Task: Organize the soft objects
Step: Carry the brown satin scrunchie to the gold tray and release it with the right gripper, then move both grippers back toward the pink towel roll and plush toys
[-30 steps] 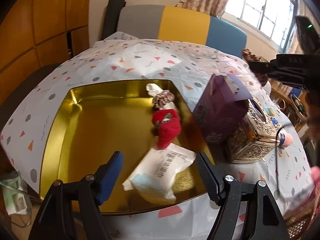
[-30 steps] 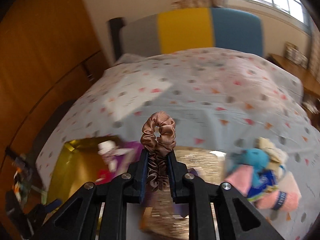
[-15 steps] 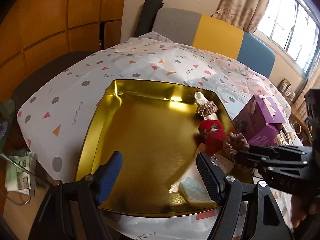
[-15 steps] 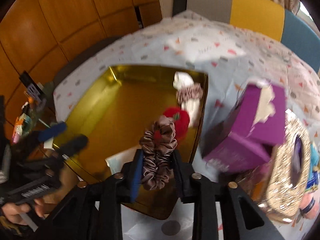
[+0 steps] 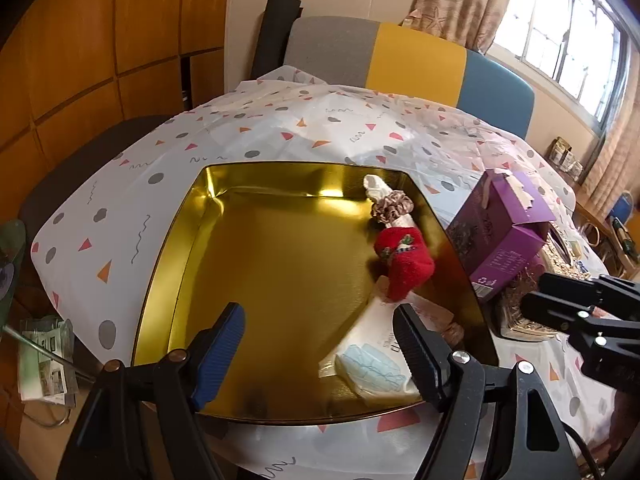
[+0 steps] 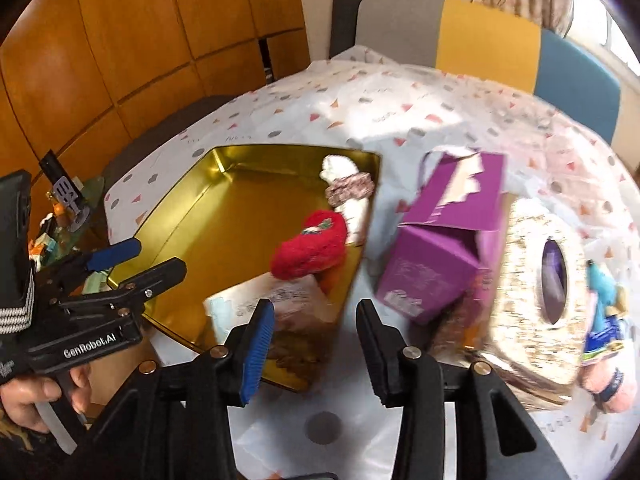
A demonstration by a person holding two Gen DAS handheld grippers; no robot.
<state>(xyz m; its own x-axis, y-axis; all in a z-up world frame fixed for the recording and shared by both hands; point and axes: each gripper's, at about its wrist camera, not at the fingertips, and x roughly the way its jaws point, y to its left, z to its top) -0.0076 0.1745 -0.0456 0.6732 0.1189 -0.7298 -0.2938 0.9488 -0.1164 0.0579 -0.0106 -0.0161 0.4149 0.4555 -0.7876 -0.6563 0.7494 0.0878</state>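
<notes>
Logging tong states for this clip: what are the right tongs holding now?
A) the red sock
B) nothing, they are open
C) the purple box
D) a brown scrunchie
B: the right tongs stand apart with nothing between them, above the gold tray's near right corner.

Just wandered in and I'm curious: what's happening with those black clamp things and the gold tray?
A person holds two hand grippers and is sorting soft items into the gold tray. It holds a red sock, a scrunchie around a white roll, and a packet. The left gripper and right gripper are both open and empty above the tray's near edge.
</notes>
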